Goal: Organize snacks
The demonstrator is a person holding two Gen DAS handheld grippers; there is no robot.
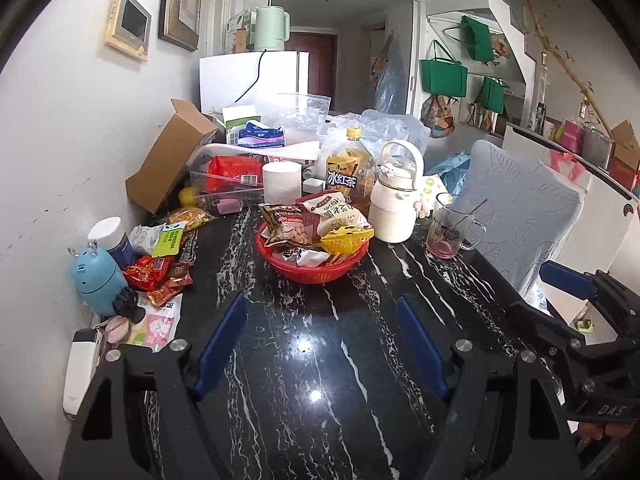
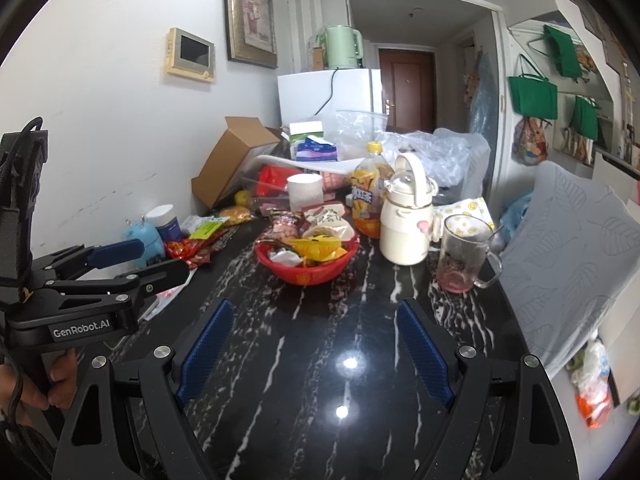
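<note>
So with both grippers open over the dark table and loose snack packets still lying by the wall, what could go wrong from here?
1. The red basket is already heaped; adding packets could push the top ones over its rim.
2. The loose packets lie tight against the blue gadget and white-capped jar; the left gripper may knock these while reaching.
3. The glass mug with a spoon stands near the table edge, within the right gripper's likely sweep.
</note>
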